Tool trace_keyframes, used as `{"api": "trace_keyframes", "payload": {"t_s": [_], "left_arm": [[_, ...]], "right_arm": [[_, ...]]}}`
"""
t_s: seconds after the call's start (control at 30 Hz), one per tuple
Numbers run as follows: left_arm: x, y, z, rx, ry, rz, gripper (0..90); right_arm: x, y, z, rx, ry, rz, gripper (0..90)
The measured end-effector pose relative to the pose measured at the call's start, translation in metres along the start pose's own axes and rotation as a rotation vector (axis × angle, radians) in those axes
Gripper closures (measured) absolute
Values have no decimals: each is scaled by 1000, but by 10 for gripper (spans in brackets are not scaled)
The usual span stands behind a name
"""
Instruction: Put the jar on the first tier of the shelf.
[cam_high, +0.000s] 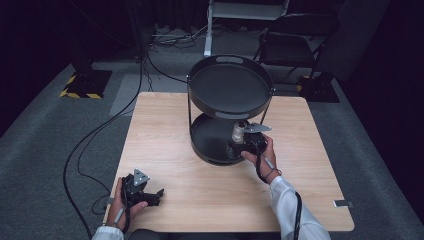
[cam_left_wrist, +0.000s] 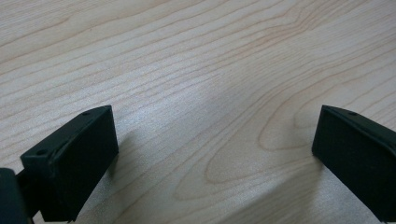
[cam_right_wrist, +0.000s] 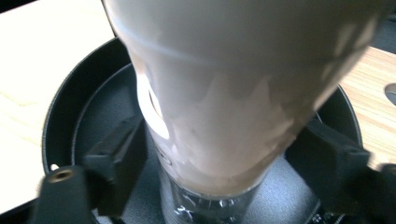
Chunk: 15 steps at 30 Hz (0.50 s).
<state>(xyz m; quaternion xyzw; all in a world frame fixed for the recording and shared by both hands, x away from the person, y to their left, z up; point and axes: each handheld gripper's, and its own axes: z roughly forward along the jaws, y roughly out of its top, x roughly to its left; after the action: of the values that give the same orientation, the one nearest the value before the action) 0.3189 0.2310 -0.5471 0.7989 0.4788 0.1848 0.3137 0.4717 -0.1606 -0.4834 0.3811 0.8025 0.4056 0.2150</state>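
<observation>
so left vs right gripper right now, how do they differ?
The left gripper sits low at the table's near left corner; the right gripper reaches into the rack's lower tray. The left one's jaws stand wide apart over bare wood with nothing between them; the right one's flank a pale bottle. Both are hand-held, with black jaws.

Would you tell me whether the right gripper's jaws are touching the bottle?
Touching. The right gripper view shows the right gripper with both jaws pressed against the sides of the bottle, above the lower tray.
</observation>
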Motion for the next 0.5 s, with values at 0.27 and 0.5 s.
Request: {"api": "trace_keyframes", "payload": {"t_s": [0.27,0.5], "left_arm": [[0,0,0,0,0,0,0],[0,0,0,0,0,0,0]], "right_arm": [[1,-3,2,30,-9,-28,41],[1,-4,2,70,-10,-55,30]]}}
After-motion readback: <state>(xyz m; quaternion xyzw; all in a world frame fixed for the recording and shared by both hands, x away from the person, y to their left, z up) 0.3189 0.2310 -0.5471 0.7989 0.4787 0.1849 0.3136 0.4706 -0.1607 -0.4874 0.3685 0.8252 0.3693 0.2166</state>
